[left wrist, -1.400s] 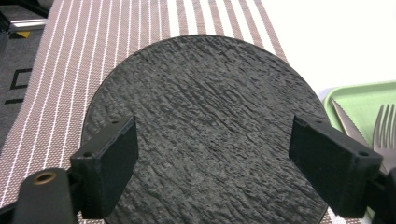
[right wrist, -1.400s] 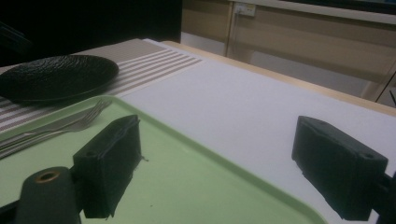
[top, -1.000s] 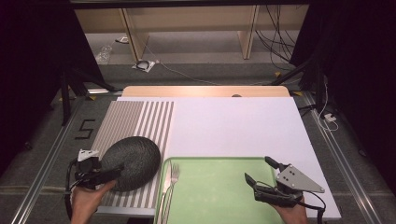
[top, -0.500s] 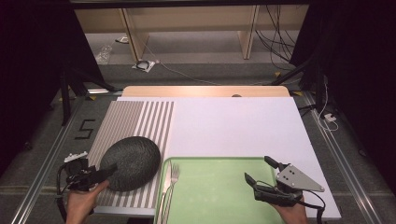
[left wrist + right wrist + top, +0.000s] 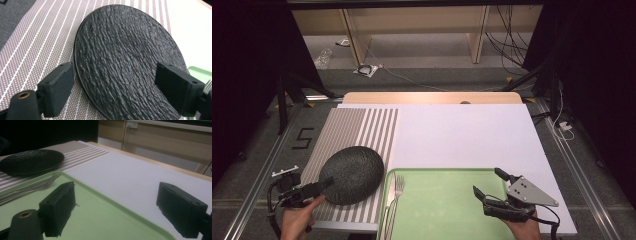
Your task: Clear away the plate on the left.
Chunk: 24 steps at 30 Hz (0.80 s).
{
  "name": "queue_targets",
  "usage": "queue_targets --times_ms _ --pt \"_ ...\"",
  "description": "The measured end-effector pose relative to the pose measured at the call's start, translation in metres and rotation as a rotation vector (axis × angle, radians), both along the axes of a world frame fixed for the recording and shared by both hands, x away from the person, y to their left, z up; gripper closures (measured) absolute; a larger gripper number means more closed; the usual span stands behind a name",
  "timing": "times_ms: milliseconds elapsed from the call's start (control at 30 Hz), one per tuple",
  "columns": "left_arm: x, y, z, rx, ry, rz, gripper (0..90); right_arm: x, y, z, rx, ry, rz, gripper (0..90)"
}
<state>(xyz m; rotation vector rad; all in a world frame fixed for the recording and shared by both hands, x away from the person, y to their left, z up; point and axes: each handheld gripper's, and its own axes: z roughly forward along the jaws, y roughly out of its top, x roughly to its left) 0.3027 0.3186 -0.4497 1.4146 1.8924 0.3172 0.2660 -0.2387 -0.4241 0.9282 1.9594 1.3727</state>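
High view first: the black textured plate (image 5: 352,174) sits on the striped placemat (image 5: 354,131) in the lower left of the frame, right next to the green tray (image 5: 447,200), its right edge close to the tray's rim. The left gripper (image 5: 326,184) comes in from the bottom left corner, low and nearly flat, tips right at the plate's near-left edge. My guess is that low angle is so one jaw can slide under the rim. On the tray's left side lie a fork (image 5: 396,197) and what looks like a knife beside it, too thin to be sure. The right gripper (image 5: 488,183) hovers over the tray's right half in the lower right, holding nothing, probably parked out of the way.

Left gripper view: the plate (image 5: 130,60) takes up the middle of the frame, lying flat on the placemat (image 5: 37,42). The jaws stand wide apart, one at lower left just off the plate's edge, the other at lower right over the plate surface. Nothing is gripped; whether they touch the plate I can't say.

Right gripper view: jaws spread wide here too, empty, over the tray (image 5: 105,220). The plate (image 5: 31,161) is off in the upper left, with the fork (image 5: 37,186) between it and the near jaw.
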Motion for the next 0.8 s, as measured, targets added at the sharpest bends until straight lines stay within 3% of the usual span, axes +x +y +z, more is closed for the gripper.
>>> queue_targets --times_ms 133,333,433,500,600,800 --pt "-0.004 0.003 -0.004 -0.102 0.008 0.032 15.7 0.0 -0.001 0.0 0.006 -0.003 -0.003 16.3" --pt "-0.011 0.005 -0.007 -0.168 -0.003 0.092 15.9 0.0 0.0 0.0 0.002 0.001 -0.005 16.3" --pt "-0.015 0.009 -0.011 -0.246 0.0 0.133 16.3 -0.001 0.0 0.0 0.007 -0.003 -0.004 16.3" --pt "-0.016 0.011 -0.014 -0.272 0.011 0.158 16.3 -0.001 0.0 0.0 0.004 -0.002 -0.005 16.3" --pt "-0.018 0.011 -0.015 -0.289 0.022 0.171 16.1 -0.001 0.0 0.0 0.004 -0.001 -0.004 16.3" --pt "-0.02 0.012 -0.023 -0.409 0.042 0.197 16.7 -0.001 0.0 0.0 0.002 -0.004 -0.003 16.3"
